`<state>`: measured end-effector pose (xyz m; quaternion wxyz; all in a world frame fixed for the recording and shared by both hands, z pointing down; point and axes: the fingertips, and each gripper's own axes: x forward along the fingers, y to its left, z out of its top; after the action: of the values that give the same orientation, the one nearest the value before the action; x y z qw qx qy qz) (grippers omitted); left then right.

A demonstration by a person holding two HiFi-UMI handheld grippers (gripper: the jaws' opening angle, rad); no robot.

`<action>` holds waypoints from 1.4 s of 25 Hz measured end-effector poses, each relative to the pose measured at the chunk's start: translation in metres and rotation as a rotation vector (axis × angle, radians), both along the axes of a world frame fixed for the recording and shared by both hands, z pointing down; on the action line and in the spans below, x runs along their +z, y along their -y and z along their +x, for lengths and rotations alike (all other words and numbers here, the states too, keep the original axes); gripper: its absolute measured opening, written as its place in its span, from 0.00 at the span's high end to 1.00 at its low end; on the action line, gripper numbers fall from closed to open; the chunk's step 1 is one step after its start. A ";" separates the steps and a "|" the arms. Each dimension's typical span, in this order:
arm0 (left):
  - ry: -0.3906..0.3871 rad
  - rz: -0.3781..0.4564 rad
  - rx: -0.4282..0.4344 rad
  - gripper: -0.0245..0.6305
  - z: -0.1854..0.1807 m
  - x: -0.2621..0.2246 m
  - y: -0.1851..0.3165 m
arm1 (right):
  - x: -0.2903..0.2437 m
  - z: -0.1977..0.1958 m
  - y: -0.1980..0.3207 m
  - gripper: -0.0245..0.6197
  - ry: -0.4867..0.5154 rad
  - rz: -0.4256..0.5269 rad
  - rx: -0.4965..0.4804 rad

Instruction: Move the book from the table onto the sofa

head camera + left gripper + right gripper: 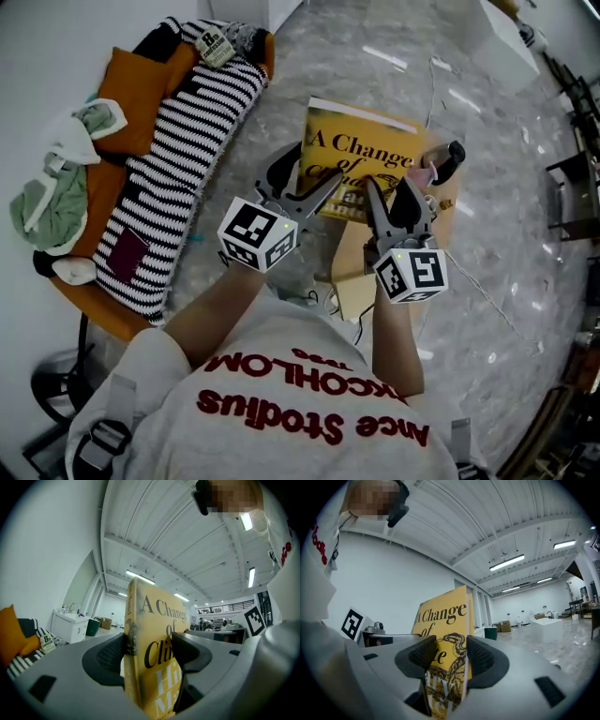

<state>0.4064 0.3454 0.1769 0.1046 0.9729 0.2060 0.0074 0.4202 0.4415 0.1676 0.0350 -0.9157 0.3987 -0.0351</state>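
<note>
With the left hand-held gripper (314, 190) and the right hand-held gripper (392, 202) each pinching the yellow book (361, 155) aloft beside the sofa (101, 314), this looks like the carry; next, swing it over the striped cushion (187, 141), lower, then release.

A black-and-white striped throw (183, 159) lies diagonally at upper left of the head view, with a bundled green-and-white cloth (56, 183) at the far left. Grey marbled floor (506, 169) fills the right side. The right gripper view shows ceiling strip lights (506, 562) above a green bin (491, 633) and cardboard boxes (504, 626).
</note>
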 end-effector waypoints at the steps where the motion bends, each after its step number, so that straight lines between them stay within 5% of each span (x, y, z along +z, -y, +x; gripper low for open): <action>1: 0.000 0.000 -0.017 0.49 -0.001 -0.002 0.016 | -0.002 0.000 0.017 0.61 0.000 -0.001 -0.018; 9: -0.009 0.032 -0.148 0.49 -0.015 -0.011 0.079 | -0.008 -0.001 0.082 0.61 -0.017 0.022 -0.155; 19: 0.005 0.009 -0.340 0.49 -0.047 -0.008 0.221 | -0.008 -0.015 0.231 0.61 -0.013 0.006 -0.348; 35: 0.018 0.022 -0.712 0.49 -0.179 0.005 0.407 | 0.008 -0.118 0.439 0.61 0.014 0.029 -0.714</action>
<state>0.2276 -0.0612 0.1819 0.0922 0.9847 -0.1469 -0.0186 0.3018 0.0030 0.1760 0.0361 -0.7177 0.6939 -0.0459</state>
